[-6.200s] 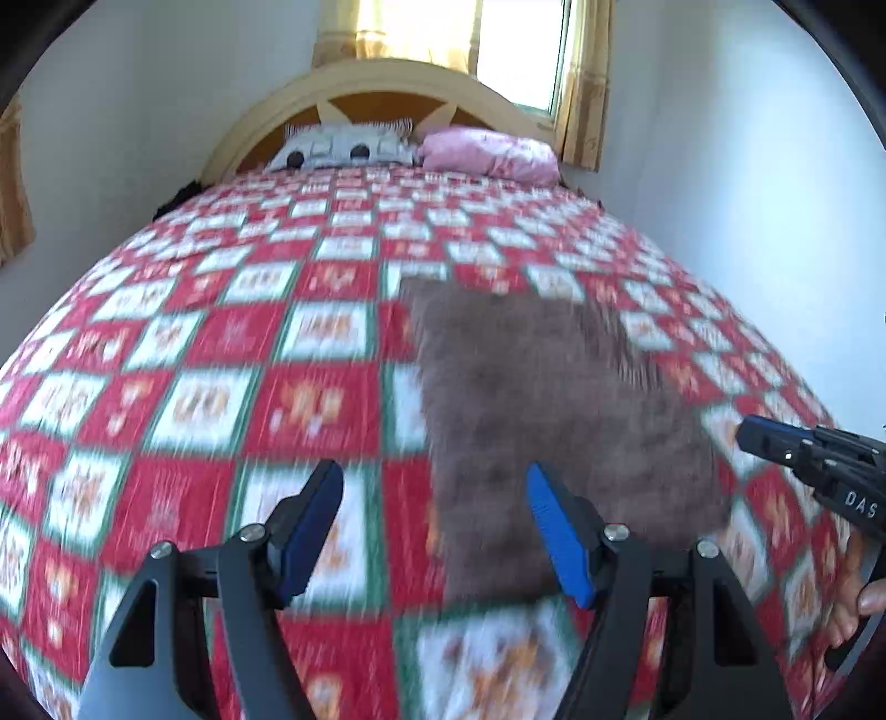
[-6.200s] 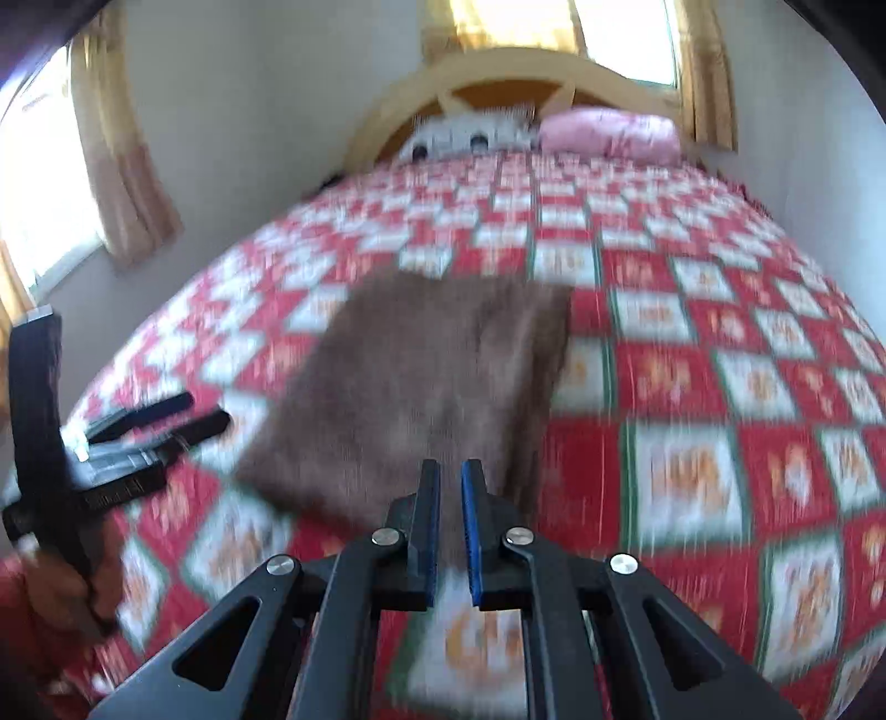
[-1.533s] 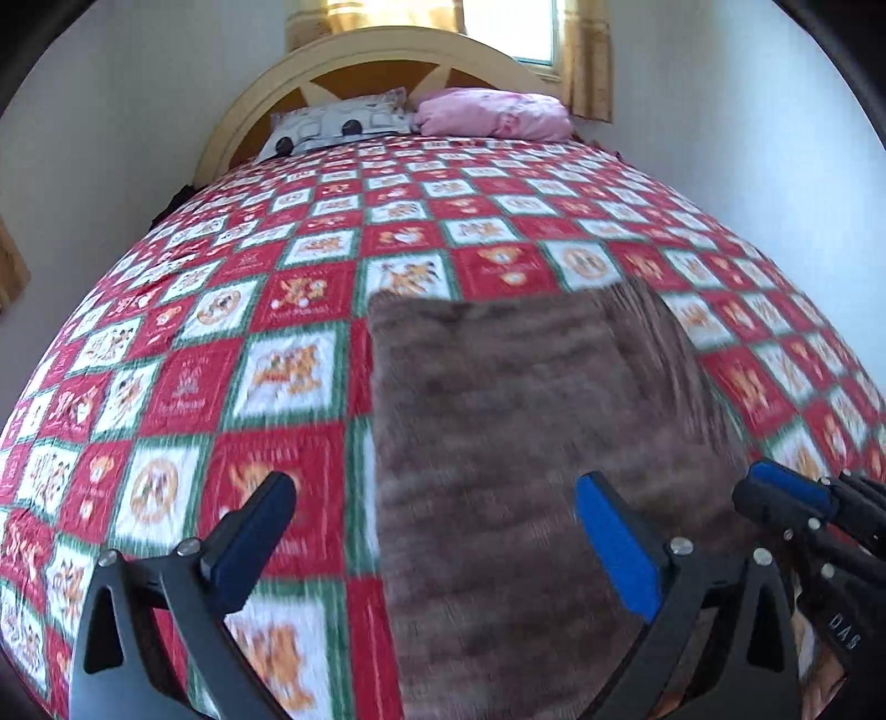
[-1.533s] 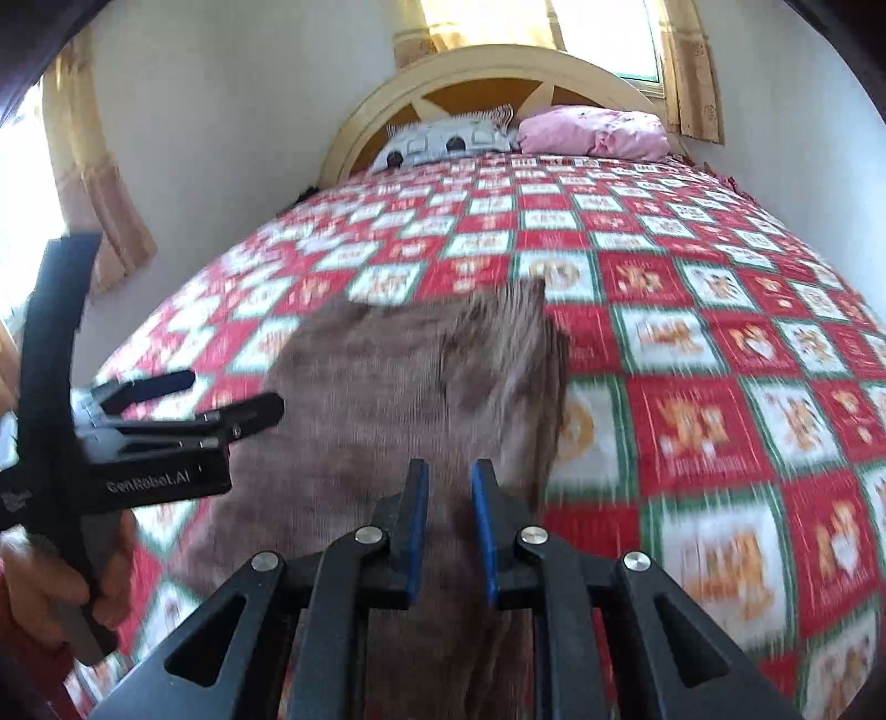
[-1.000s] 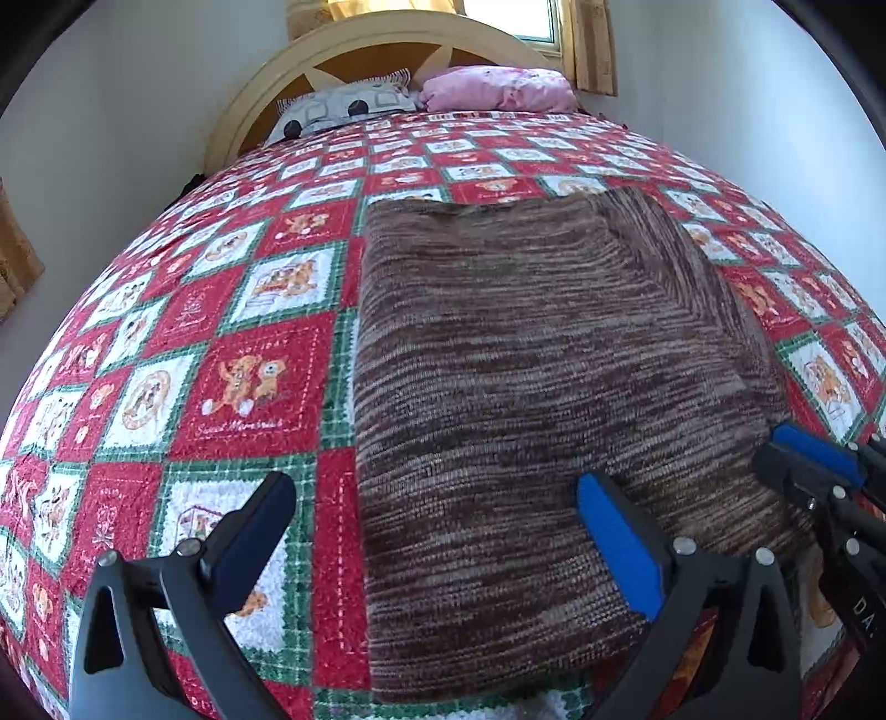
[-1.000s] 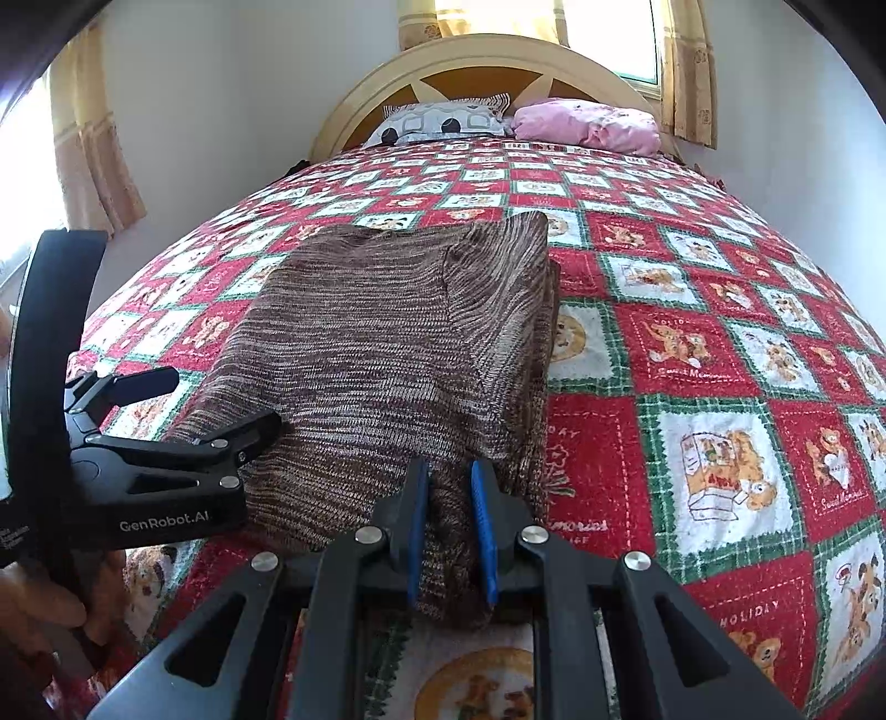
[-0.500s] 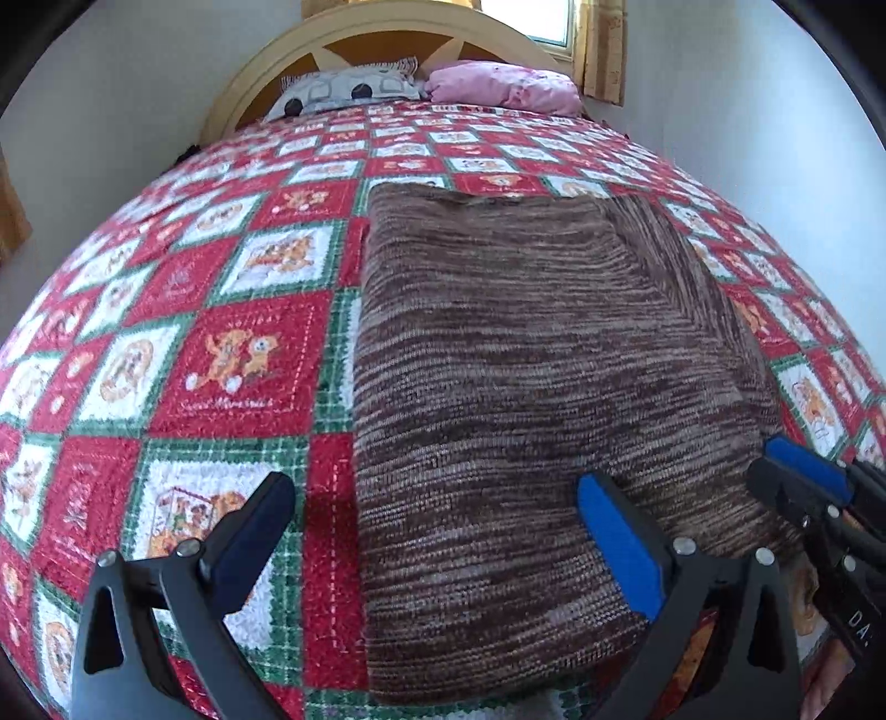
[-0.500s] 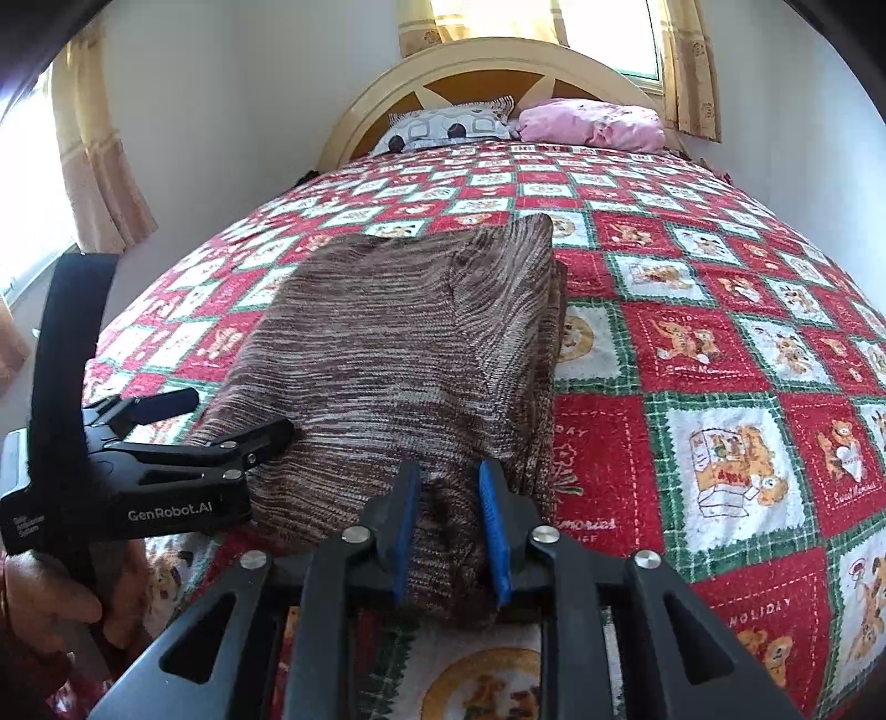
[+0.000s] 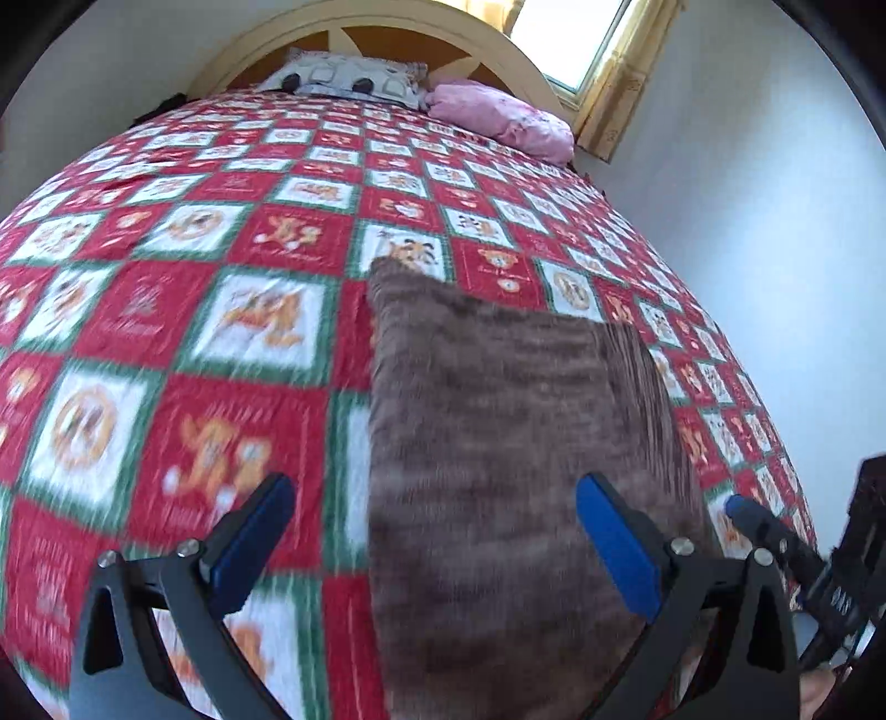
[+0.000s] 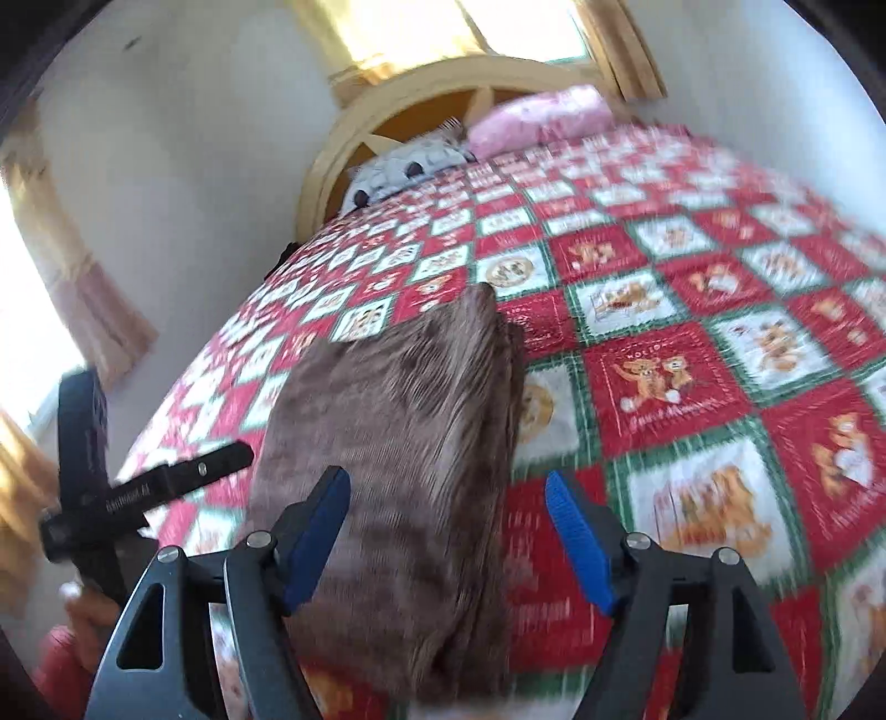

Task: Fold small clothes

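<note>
A: What are the tongs doing right now?

B: Nearest the cameras, the left tongs (image 9: 432, 545) are standing wide apart over the near end of the brown knit garment (image 9: 498, 454), holding nothing. The right tongs (image 10: 448, 531) are also gaping, straddling the garment's right edge with nothing between the pads.

A: And the garment itself?

B: It is lying flat on the red checked bedspread (image 9: 183, 310), near the foot of the bed, looking like a tidy rectangle with a doubled layer along its right side (image 10: 498, 387). Both views are blurring, so finer creases are hard to make out.

A: How far along is the folding, would you say?

B: I'm judging it nearly done; perhaps one more fold or a smoothing is remaining.

A: Any baskets or boxes?

B: None is showing. Farther back, a grey patterned pillow (image 9: 343, 77) and a pink pillow (image 9: 498, 116) are resting against the arched headboard (image 9: 387, 33).
</note>
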Demonstrator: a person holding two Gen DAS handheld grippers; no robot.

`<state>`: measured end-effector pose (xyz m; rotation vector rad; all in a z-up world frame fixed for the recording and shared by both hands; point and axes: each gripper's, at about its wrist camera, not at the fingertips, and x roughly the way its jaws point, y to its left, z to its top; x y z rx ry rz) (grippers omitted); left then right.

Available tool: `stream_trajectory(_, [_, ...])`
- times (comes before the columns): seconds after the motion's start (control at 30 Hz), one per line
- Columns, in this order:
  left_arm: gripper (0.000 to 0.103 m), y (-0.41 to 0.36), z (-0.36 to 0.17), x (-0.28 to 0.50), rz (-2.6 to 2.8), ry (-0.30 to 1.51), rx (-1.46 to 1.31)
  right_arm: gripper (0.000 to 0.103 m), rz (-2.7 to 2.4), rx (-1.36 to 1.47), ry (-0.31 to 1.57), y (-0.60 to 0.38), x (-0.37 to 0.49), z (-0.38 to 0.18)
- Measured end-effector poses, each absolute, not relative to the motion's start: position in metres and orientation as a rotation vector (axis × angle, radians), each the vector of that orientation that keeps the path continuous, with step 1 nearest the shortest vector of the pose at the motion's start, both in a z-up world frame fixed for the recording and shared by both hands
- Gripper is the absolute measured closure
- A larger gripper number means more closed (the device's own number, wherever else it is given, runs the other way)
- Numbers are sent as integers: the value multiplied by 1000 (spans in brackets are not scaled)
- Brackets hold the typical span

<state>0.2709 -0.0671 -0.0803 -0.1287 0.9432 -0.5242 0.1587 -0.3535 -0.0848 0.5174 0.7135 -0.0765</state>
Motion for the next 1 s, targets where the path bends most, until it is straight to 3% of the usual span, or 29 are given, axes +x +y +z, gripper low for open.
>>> stream_trajectory(0.2, [0, -79, -109, 311, -501, 1046, -241, 29, -93, 551, 792, -372, 220, -114])
stream_trajectory(0.33, [0, -91, -111, 302, -474, 982, -155, 29, -117, 411, 817, -352, 235, -121])
stream_trajectory(0.37, [0, -96, -111, 299, -465, 974, -118, 32, -104, 399, 808, -350, 235, -121])
stream_trajectory(0.43, [0, -98, -111, 297, -456, 970, -93, 53, -52, 419, 793, -351, 234, -124])
stream_trajectory(0.47, [0, -97, -111, 297, -456, 969, -93, 58, -30, 434, 789, -352, 233, -125])
stream_trajectory(0.6, [1, -90, -111, 296, -479, 960, -128, 66, -3, 469, 781, -354, 231, -128])
stream_trajectory(0.67, [5, -88, -110, 293, -487, 950, -134, 70, 13, 501, 771, -358, 229, -130])
stream_trajectory(0.83, [38, -93, -110, 293, -509, 928, -125, 82, 24, 506, 740, -355, 227, -128])
stream_trajectory(1.0, [49, -106, -106, 289, -493, 911, -53, 83, -7, 461, 736, -350, 227, -124])
